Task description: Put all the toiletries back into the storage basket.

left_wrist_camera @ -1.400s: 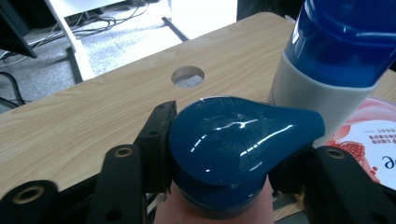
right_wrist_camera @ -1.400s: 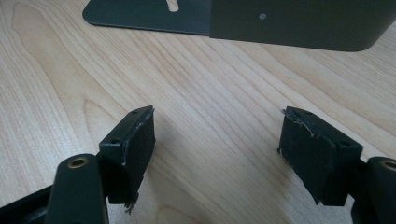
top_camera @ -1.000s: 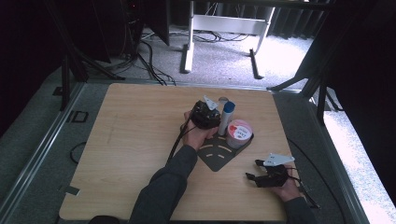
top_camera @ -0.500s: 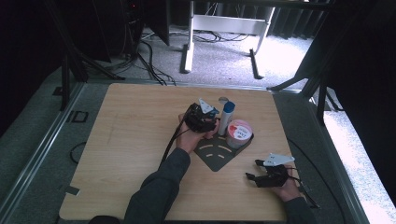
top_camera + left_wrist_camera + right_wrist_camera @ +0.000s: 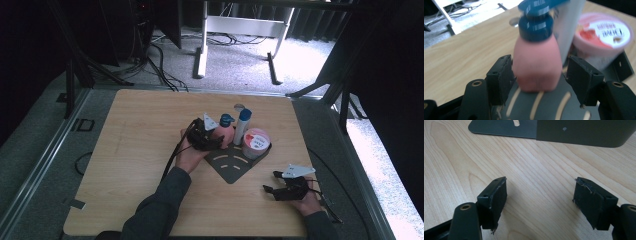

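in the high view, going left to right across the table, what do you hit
left gripper → pink pump bottle → white tube with blue cap → pink-lidded tub → right gripper

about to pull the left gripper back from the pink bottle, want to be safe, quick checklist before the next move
1. Left gripper jaws clear of the pink pump bottle: cannot tell; they have just been opening, a gap shows on one side, the other pad looks close to touching.
2. Bottle upright on the dark rack: ok.
3. Room beside the bottle: not ok; the white tube stands right next to it.
4. Round tub seated in the rack: ok.
5. Right gripper out of the way: ok; open, holding nothing, over bare table.
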`<control>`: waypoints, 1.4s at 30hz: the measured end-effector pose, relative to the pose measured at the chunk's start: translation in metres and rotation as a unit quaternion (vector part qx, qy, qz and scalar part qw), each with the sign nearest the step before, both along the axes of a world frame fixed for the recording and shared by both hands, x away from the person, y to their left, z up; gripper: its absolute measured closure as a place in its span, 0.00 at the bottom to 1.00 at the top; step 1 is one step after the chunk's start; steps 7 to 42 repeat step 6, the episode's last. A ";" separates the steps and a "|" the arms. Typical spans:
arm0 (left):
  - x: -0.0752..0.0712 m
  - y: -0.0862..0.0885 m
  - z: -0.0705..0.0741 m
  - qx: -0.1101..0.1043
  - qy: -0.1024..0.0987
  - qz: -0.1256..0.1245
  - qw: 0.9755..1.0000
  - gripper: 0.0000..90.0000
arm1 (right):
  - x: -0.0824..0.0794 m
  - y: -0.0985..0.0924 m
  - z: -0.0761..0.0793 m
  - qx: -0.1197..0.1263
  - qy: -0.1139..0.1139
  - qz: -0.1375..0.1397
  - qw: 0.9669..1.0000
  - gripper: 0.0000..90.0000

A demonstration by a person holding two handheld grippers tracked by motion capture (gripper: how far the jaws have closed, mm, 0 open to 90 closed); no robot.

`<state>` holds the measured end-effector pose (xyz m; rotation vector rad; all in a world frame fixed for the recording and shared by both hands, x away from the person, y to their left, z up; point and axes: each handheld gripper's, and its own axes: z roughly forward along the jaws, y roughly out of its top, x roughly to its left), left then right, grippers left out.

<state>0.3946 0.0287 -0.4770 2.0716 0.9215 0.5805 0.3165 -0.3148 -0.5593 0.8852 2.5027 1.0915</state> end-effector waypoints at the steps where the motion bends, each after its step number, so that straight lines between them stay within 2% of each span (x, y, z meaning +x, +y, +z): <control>1: -0.004 0.004 -0.002 0.005 -0.007 0.006 1.000 0.41 | 0.000 0.000 0.000 0.000 0.000 0.000 1.000 0.29; 3: -0.014 0.014 -0.008 0.006 -0.032 0.027 0.999 0.43 | 0.000 0.000 0.000 0.000 0.000 0.000 1.000 0.29; 4: -0.017 0.019 -0.012 0.002 -0.031 0.029 0.999 0.43 | 0.000 0.000 0.000 0.000 0.000 0.000 1.000 0.29; 6: -0.025 0.031 -0.020 0.011 -0.028 0.039 0.999 0.43 | 0.000 0.000 0.000 0.000 0.000 0.000 1.000 0.29; 42: -0.025 0.031 -0.020 0.011 -0.028 0.039 0.999 0.43 | 0.000 0.000 0.000 0.000 0.000 0.000 1.000 0.29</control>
